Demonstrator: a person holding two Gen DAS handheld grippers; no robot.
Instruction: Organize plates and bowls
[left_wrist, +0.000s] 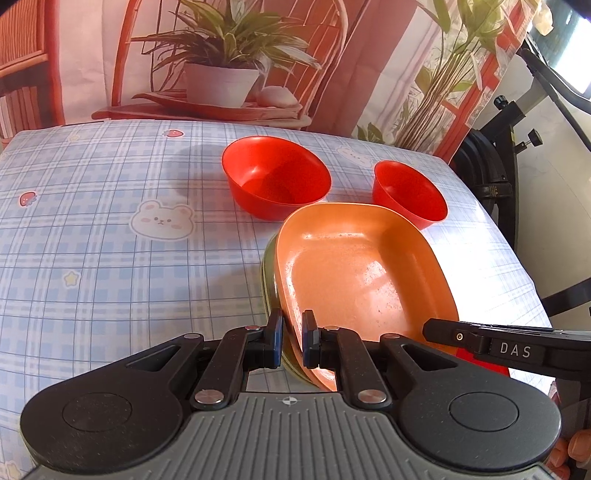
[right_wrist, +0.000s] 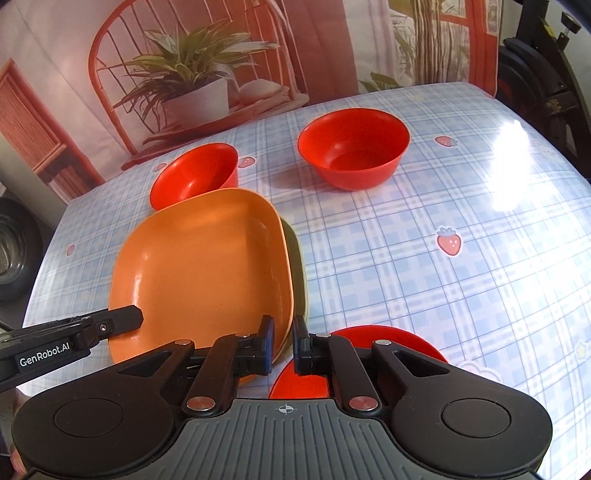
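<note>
A: Stacking plates, I'd judge: the left gripper (left_wrist: 292, 341) and right gripper (right_wrist: 283, 345) each pinch opposite rims of the orange plate (right_wrist: 207, 269), with a green plate (right_wrist: 298, 273) directly under it.

B: Next?

A: Set the pair down level on the table (right_wrist: 424, 280) (mind the red plate (right_wrist: 399, 341) below the right gripper). Two red bowls (left_wrist: 276, 177) (left_wrist: 408, 194) sit beyond, clear.

Legible markings: "DAS" in white on black gripper arm (left_wrist: 515, 349), lower right of left wrist view. "GenRobot.AI" in white on black gripper arm (right_wrist: 44, 360), lower left of right wrist view. No other readable text.
</note>
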